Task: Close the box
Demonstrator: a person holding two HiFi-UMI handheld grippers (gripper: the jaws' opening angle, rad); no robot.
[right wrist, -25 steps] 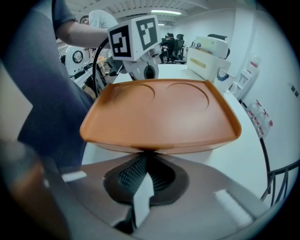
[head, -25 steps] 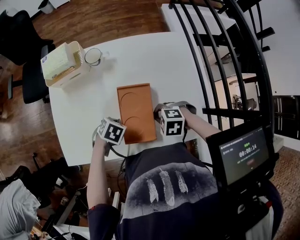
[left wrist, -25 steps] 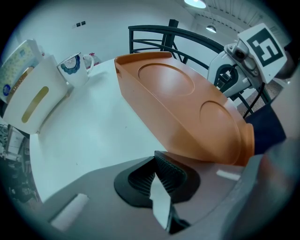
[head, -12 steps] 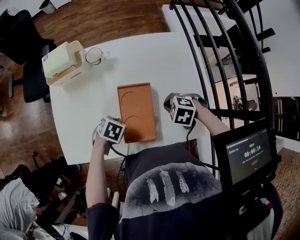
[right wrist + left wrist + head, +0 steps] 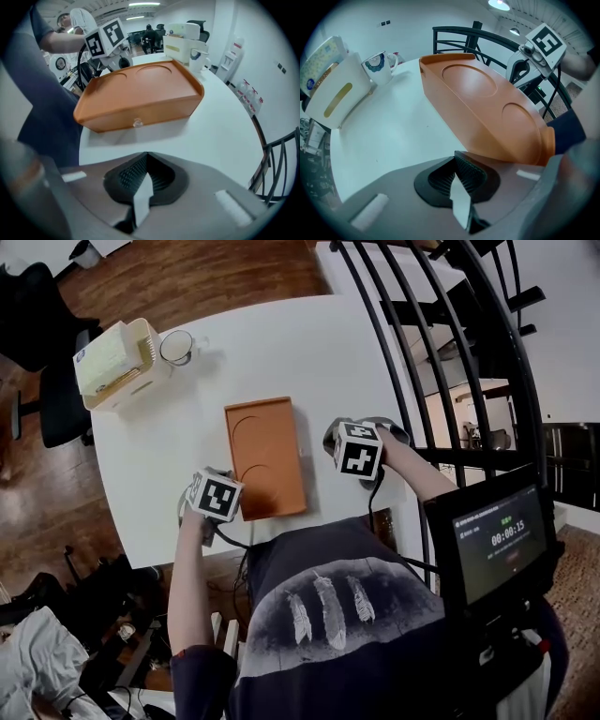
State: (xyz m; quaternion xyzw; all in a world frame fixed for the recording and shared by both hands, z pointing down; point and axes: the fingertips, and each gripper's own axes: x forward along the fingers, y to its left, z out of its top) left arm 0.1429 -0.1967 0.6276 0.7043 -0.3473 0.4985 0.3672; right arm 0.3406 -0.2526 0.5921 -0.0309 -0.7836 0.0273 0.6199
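The orange box point(image 5: 265, 457) lies flat on the white table point(image 5: 309, 352), lid down and closed, with two round recesses on top. My left gripper point(image 5: 210, 482) sits at the box's near left corner, jaws shut with nothing between them; in the left gripper view point(image 5: 457, 176) the box point(image 5: 487, 108) is just ahead and to the right. My right gripper point(image 5: 332, 440) hovers a little apart from the box's right side, shut and holding nothing. In the right gripper view point(image 5: 144, 176) the box's long side point(image 5: 140, 93) faces me, with a small clear knob point(image 5: 137, 123).
A white basket of papers point(image 5: 112, 367) and a mug point(image 5: 176, 347) stand at the table's far left corner. A black railing point(image 5: 422, 352) runs along the right edge. A dark chair point(image 5: 56, 390) stands left of the table. A timer screen point(image 5: 492, 545) is at lower right.
My right gripper has pulled away from the box's right edge, going right and slightly farther out. The left gripper has stayed by the near left corner.
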